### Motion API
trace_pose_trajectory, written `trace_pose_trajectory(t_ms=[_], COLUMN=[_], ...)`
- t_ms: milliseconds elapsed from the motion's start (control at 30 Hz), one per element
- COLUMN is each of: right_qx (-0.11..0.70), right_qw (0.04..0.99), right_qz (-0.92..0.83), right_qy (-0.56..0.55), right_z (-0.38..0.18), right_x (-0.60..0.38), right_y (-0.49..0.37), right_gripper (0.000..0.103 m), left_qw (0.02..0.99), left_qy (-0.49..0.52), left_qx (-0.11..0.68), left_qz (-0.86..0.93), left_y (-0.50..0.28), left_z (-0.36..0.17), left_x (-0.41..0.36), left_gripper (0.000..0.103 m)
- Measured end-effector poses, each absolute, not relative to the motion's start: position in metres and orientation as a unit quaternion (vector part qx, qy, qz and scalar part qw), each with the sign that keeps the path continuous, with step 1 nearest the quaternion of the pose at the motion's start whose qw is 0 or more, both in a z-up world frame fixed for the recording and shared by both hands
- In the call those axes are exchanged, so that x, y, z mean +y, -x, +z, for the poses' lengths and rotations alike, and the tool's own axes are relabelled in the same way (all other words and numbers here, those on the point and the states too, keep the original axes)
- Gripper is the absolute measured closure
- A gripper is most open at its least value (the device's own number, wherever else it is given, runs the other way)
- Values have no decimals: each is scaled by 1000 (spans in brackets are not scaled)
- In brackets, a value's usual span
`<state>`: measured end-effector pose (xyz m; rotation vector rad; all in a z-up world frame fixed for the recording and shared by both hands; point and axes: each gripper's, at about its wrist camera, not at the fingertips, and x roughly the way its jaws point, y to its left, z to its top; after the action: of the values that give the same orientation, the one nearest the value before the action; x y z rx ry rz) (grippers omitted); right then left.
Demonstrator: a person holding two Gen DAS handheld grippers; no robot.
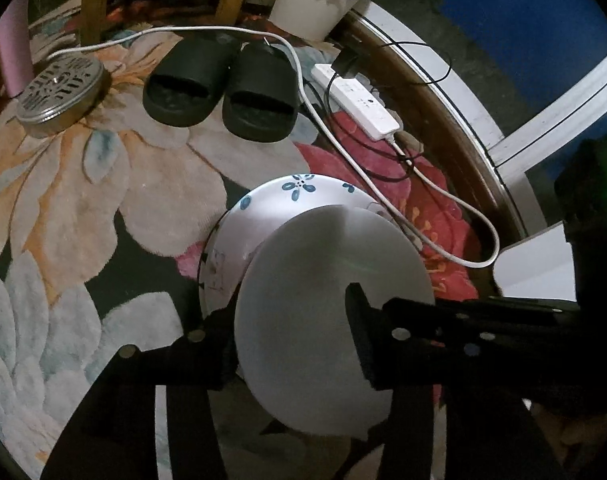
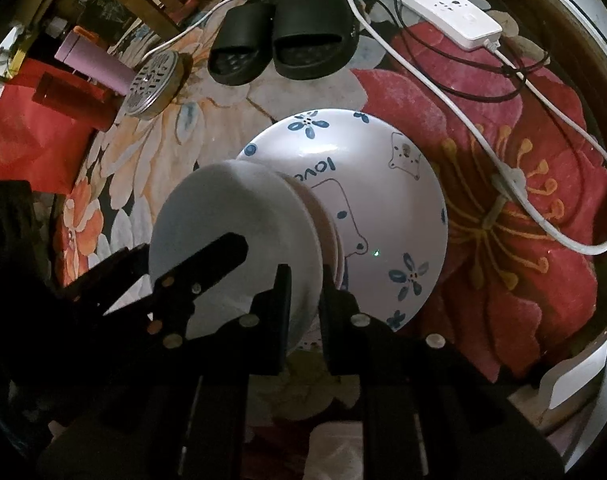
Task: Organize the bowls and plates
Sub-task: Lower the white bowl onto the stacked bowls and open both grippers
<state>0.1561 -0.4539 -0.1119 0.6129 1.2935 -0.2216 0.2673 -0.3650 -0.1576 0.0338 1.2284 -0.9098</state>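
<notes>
Your right gripper (image 2: pixel 303 308) pinches the rim of the plain white bowl (image 2: pixel 231 248), which sits upturned on the upturned flower-patterned bowl (image 2: pixel 383 184) on the floral rug (image 2: pixel 523 200), while your left gripper (image 1: pixel 291 332) stands part open astride that white bowl, its pads off it.

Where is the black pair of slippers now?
The slippers lie side by side on the flowered carpet, in the upper middle of both views, between the round metal tin and the white power strip, beyond the bowls.
</notes>
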Motion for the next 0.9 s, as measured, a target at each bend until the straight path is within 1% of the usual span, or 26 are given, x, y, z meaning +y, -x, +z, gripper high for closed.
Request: trace_pose_trajectory(t_ms=[33,67,133,167,200,233,400,433,467,500,567,600,667,733,767,900], right_qx=[589,587,583,581,581,580,587,589,591,591,588,588,589,587,586,581], right_qw=[750,751,752,752,752,752,752,753,754,755,757,757,756,757,758,761], right_qz=[-104,-109,-119,-122,-124,-126,-120,-118,-122,-129,-142,-148,-161,-172,-176,-186], right_qy=[-282,-282,-284,-285,-285,-285,-273,-267,-259,-252,-246,-244,-237,-230,-227,-220], right_z=[-111,-110,-108,-107,-107,-107,-109,-109,-109,-108,-108,-108,-108,-108,-107,-106], right_x=[-455,-457,-460,-462,-463,-464,-458,-456,-455,-455,-457,-458,-461,-462,-462,-460], right_y=[-156,-155,-153,-152,-152,-152,-154,-154,-153,-152,-149,-147,-146,-145,-144,-142], right_gripper=[88,88,88,88,88,88,87,83,74,67,39,34,16,8,7,4], left_qw=[719,718,725,732,736,735,749,751,753,754,758,759,762,765,767,768], left_qy=[-11,-4,-4,-8,-7,-4,-14,-16,-15,-15,-14,-14,-14,-17,-19,-24], left_qx=[558,556,547,540,534,533,526,526,525,525,524,524,521,520,519,522], left_qz=[-415,-419,-419,-415,-417,-419,-402,-399,-396,-395,-389,-386,-383,-380,-377,-370], left_y=[-268,-268,-267,-267,-267,-269,-272,-273,-274,-275,-278,-278,-279,-279,-279,-278], left_z=[-157,-155,-149,-146,-143,-142,-141,-141,-141,-141,-141,-140,-139,-139,-139,-143], left_x=[-364,-363,-361,-360,-359,-358,-353,-352,-350,-349,-346,-344,-342,-341,-340,-337], left_gripper=[44,40,23,17,8,2,1,1,1,1,1,1,1,1,1,1])
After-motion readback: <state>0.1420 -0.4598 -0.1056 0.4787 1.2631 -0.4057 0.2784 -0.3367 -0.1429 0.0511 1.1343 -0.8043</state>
